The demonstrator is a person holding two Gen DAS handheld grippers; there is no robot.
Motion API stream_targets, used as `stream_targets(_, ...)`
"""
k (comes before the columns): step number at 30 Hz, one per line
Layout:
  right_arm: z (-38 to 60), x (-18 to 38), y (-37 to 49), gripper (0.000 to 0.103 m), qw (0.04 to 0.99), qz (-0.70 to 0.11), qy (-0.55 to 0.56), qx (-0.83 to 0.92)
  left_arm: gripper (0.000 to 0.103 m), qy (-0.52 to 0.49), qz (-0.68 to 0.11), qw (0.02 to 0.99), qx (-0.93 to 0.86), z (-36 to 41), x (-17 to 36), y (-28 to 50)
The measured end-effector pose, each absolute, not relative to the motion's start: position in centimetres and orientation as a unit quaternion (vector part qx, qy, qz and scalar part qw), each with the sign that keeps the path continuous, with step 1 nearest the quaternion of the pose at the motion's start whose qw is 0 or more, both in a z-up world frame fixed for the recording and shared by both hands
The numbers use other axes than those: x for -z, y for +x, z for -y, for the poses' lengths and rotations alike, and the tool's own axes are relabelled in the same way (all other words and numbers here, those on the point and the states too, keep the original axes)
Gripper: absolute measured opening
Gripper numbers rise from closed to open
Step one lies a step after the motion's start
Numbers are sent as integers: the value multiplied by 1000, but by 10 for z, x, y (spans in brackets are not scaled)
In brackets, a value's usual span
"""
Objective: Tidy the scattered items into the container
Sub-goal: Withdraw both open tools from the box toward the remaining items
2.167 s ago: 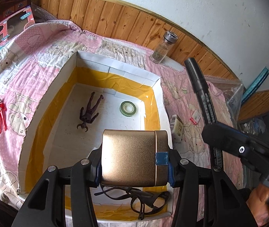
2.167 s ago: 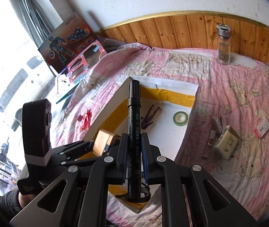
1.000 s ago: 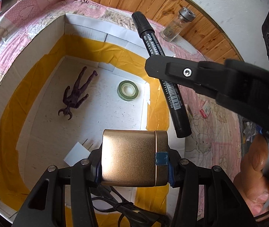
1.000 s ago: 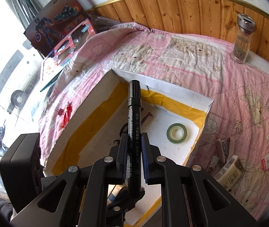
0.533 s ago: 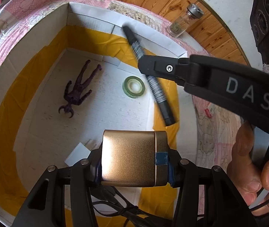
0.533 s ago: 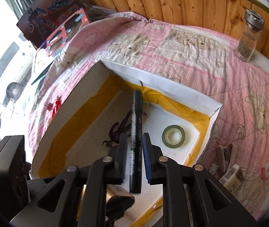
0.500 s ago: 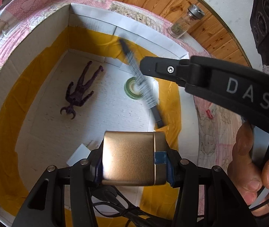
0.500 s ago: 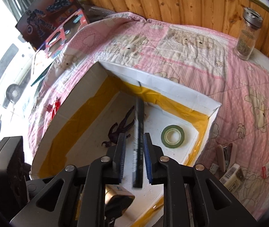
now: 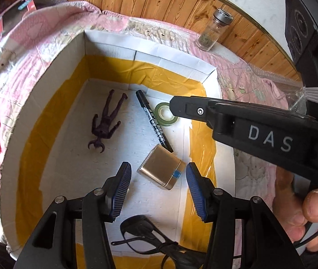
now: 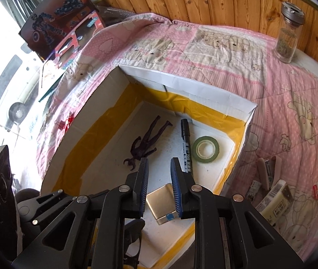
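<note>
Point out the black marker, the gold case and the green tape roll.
black marker [image 9: 154, 124], left wrist view, mid-barrel.
gold case [image 9: 160, 170], left wrist view, top face.
green tape roll [image 10: 206, 149], right wrist view, ring's front edge.

You've got a pink quilt [image 10: 237, 51] with teddy-bear patches spread over the whole surface, running up to a wall of wood panelling [image 10: 215, 2] with a gold trim strip along its top and white plaster above. Off to your left, a dark toy box [image 10: 56, 22] printed with a robot figure leans upright near the bright window, a red and pink package [image 10: 76, 42] propped just below it, and a car [image 10: 13, 85] shows through the glass.
</note>
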State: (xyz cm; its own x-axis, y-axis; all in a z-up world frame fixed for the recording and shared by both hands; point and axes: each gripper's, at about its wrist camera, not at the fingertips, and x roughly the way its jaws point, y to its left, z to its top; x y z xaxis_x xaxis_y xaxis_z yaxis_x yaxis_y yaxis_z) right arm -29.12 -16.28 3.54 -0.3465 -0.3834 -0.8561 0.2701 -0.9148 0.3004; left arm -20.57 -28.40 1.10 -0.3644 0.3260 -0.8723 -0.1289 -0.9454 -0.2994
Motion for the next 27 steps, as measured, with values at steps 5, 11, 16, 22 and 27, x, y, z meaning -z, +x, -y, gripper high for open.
stream_targets(5,161,-45,-282,23,201,55,530,822,52,-534,71,134,-832,281,-21,-195)
stream_targets(11,159,-59,-266,23,209,59,519,827,52,-515,47,133,-845,278,-38,-183)
stream_targets(16,156,-70,-247,23,220,72,509,829,52,-508,42,132,-850,277,-47,-171)
stream_targets(22,143,-78,-220,21,225,94,496,833,52,-502,41,134,-853,274,-57,-155)
stream_targets(27,125,-83,-194,20,229,116,484,837,52,-500,56,139,-853,278,-63,-140)
